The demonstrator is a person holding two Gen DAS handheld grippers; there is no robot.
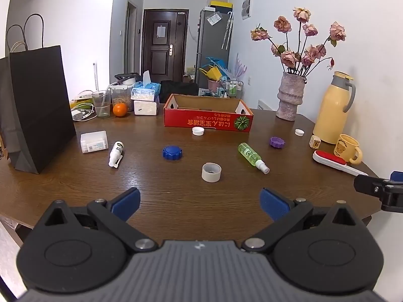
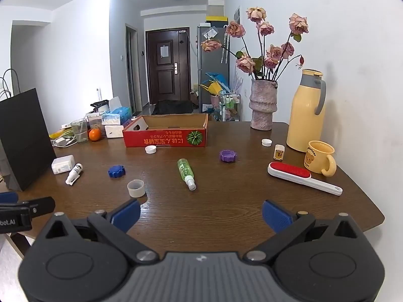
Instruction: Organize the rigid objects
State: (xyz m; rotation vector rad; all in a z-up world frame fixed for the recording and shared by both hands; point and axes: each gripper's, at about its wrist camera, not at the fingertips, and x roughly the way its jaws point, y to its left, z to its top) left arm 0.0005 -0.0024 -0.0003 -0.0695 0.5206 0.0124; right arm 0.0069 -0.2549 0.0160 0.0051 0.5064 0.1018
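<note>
Box point(image 1: 206, 122): red carton, open top, empty inside (print upside down to you).
Left gripper point(image 1: 200, 202): your jaws spread wide, holding nothing.
Right gripper point(image 2: 201, 214): same.

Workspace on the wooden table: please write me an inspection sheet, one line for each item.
Surface: wooden table, dry.
Job's things: green spray bottle, white bottle, both lying; blue cap, purple cap, two white caps, tape roll; red box looks empty.
Clutter: black bag, vase, thermos, mug, lint brush.
Grippers: left gripper, right gripper, open, holding nothing.
Cables: white cable by the cup.
Surroundings: door, fridge.
</note>
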